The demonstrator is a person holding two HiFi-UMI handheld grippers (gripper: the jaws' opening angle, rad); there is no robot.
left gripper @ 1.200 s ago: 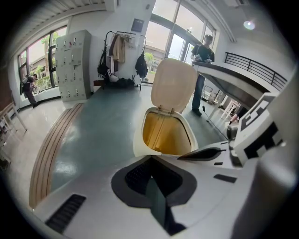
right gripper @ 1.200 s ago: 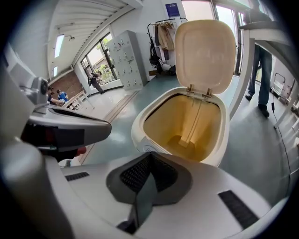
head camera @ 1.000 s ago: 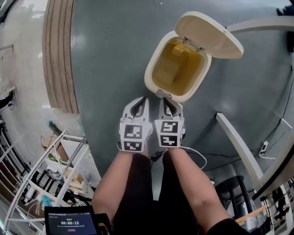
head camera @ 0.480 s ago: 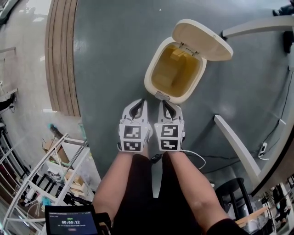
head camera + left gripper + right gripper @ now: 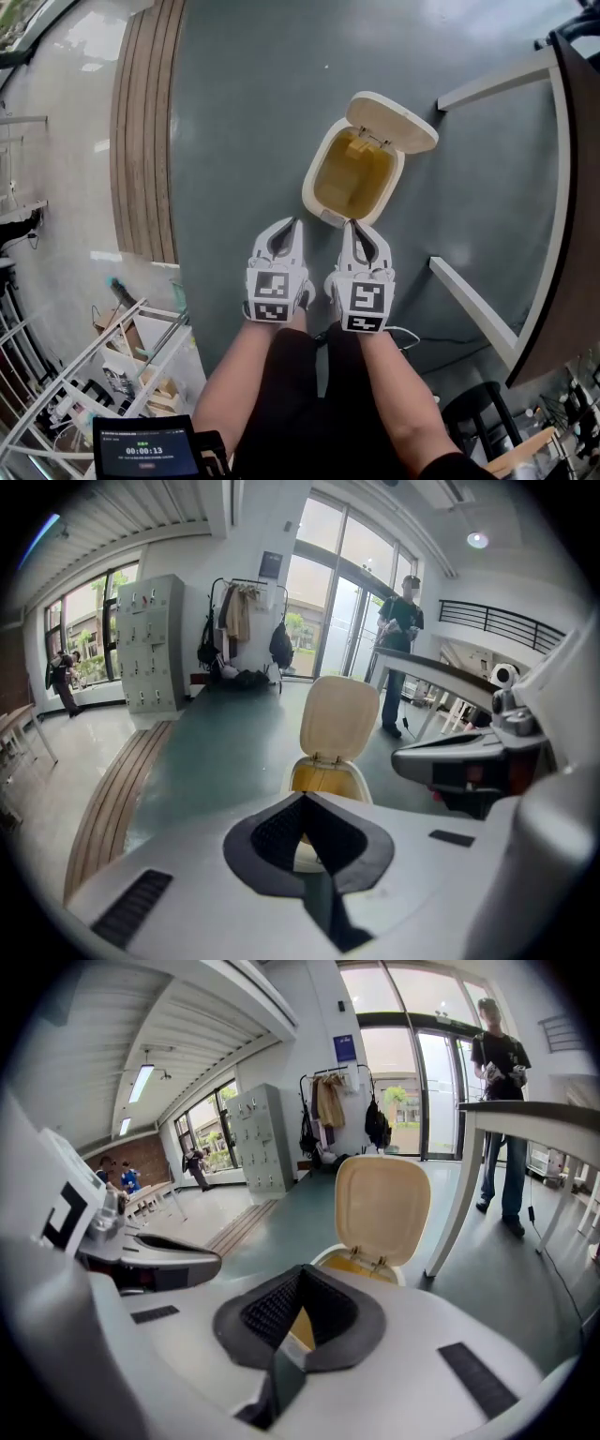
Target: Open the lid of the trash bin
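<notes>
The trash bin [image 5: 315, 184] stands on the grey floor [image 5: 234, 141], at 12 o'clock from both grippers. Its lid [image 5: 394, 120] is raised and stands up from the hinge on the bin's far edge, at about 1 o'clock of the opening. The yellow liner [image 5: 352, 173] inside is exposed.

The left gripper [image 5: 296, 225] is held just short of the bin's near rim, at its 7 o'clock. In the left gripper view the left gripper [image 5: 303, 796] has its jaws closed tip to tip, with nothing between the pads; the lid [image 5: 339, 716] stands upright beyond them.

The right gripper [image 5: 352, 225] sits beside the left one, its tips at the bin's near rim at 6 o'clock. Contact with the rim cannot be confirmed. In the right gripper view the right gripper [image 5: 302, 1269] likewise has its jaws together at the tips and holds nothing; the lid [image 5: 382, 1206] rises beyond them.

A wooden strip [image 5: 145, 131] lies at 10 o'clock of the bin. A white table frame [image 5: 473, 298] lies at 4 o'clock.
</notes>
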